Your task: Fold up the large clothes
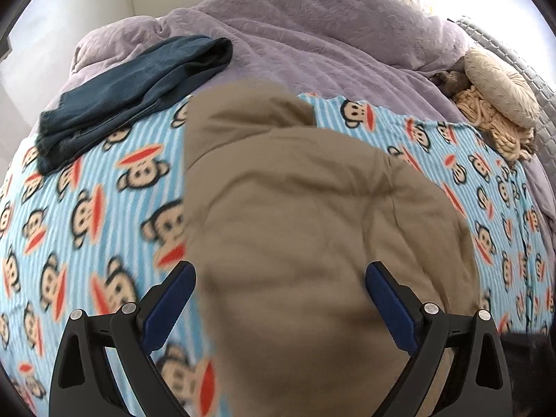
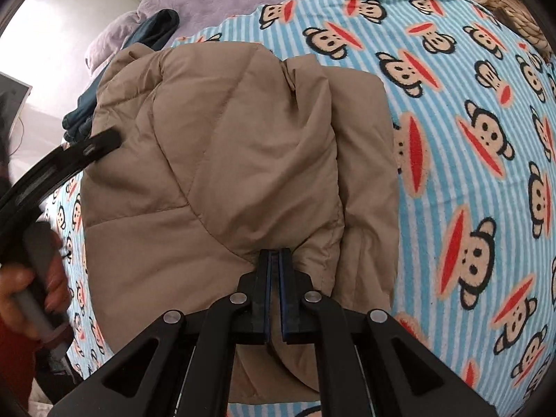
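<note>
A tan quilted jacket (image 1: 305, 215) lies partly folded on a blue striped monkey-print blanket (image 1: 87, 208). My left gripper (image 1: 279, 279) is open, its blue-padded jaws wide apart above the jacket's near part, holding nothing. In the right wrist view the jacket (image 2: 226, 146) shows folded over itself, and my right gripper (image 2: 276, 255) is shut on a fold of its near edge. The left gripper (image 2: 100, 142) also shows in that view at the jacket's left edge, held by a hand.
A folded dark blue garment (image 1: 139, 90) lies at the far left on a purple duvet (image 1: 312, 34). A beige round cushion (image 1: 500, 87) and a knitted throw (image 1: 493, 128) sit at the far right. The blanket (image 2: 469, 139) stretches to the right of the jacket.
</note>
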Demonstrator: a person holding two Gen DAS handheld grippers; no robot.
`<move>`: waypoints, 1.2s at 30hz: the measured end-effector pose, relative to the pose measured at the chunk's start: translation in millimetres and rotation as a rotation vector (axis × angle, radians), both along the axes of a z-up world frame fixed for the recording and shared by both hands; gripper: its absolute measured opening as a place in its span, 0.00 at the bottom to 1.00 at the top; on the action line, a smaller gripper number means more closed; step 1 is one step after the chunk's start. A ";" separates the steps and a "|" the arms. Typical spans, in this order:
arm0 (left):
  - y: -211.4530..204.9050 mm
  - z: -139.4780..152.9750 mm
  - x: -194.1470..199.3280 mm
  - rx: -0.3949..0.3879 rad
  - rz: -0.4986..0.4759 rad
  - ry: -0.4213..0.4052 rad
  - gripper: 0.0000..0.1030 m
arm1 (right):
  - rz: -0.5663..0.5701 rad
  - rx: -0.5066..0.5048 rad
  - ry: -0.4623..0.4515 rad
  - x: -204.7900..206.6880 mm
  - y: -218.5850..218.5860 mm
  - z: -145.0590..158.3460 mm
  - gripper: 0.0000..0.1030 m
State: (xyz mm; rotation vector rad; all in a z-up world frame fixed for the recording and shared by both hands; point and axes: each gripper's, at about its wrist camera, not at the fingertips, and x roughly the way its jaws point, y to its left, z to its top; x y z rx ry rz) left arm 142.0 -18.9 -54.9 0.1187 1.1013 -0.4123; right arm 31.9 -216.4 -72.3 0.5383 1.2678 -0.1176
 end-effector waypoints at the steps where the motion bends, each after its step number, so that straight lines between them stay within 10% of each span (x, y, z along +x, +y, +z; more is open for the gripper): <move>1: 5.6 2.2 -7.1 0.005 0.002 0.003 0.96 | 0.000 0.002 -0.001 -0.2 -0.5 0.1 0.04; 11: 54.5 -26.0 -102.4 0.019 0.053 0.137 0.96 | 0.017 -0.034 -0.004 -7.5 8.6 1.5 0.04; 36: 66.3 -26.7 -117.3 0.029 0.092 0.227 0.97 | 0.008 -0.008 0.074 -78.6 31.2 21.1 0.07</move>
